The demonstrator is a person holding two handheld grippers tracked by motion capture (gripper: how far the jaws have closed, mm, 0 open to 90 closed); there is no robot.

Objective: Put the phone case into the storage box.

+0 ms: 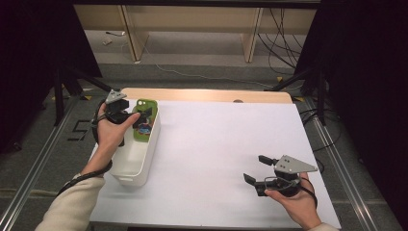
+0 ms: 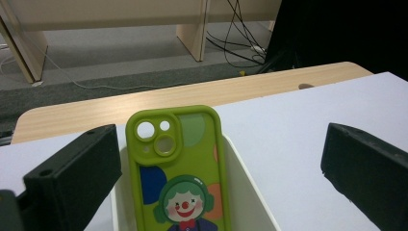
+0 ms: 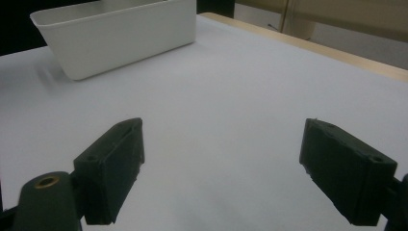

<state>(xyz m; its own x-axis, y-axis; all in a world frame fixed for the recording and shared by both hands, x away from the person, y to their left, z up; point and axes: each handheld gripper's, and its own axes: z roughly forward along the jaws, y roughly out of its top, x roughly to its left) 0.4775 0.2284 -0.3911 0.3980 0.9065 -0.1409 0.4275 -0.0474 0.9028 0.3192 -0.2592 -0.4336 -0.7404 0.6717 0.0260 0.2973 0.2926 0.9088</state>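
A white bin is set at the table's left edge, with a green phone case leaned upright against its far end wall. The case is judged light, flexible and slightly grippy, best pinched across its long side edges. Left gripper is spread wide around it without touching; right gripper is held released over bare table.

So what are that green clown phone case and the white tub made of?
The phone case looks like soft silicone or rubbery plastic: glossy, with rounded thick edges and printed colours. The tub looks like hard moulded plastic, smooth and matte white with thin walls. Neither can be confirmed by sight alone.
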